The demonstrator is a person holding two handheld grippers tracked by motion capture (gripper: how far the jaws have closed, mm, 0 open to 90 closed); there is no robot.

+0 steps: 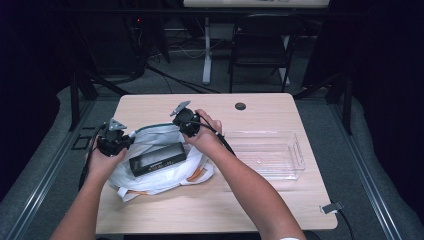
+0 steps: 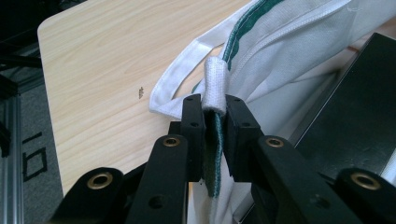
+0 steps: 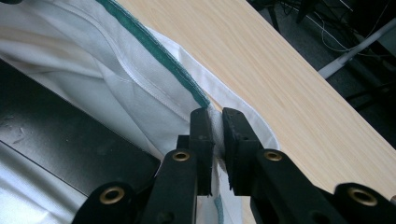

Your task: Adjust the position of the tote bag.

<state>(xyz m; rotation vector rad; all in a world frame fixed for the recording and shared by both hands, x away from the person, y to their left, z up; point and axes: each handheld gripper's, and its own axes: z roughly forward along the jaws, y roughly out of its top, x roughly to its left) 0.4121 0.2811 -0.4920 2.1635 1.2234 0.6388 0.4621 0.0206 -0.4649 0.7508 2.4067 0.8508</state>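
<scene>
You hold a white cloth bag open with both grippers, and it lies on the desk close to the left edge, a bit nearer the front edge than the back one. Your left gripper is squeezed tight on the bag's rim at the left side. In the left gripper view its two black jaws pinch a folded bit of the white cloth with the green trim, and a white strap loops out past them onto the bare wood. Your right gripper is squeezed tight on the rim at the other side of the bag's mouth, farther toward the back edge of the desk. In the right gripper view the jaws pinch the white cloth right where the green trim runs down to them. A long black box lies in the open mouth of the bag, between your two grippers, and part of it sticks out. Orange strips show on the bag near your right hand. A clear plastic tub sits on the desk to the right of the bag, close to the right edge. A small dark round hole is in the desk near the back edge. A folding chair stands on the floor past the desk.
</scene>
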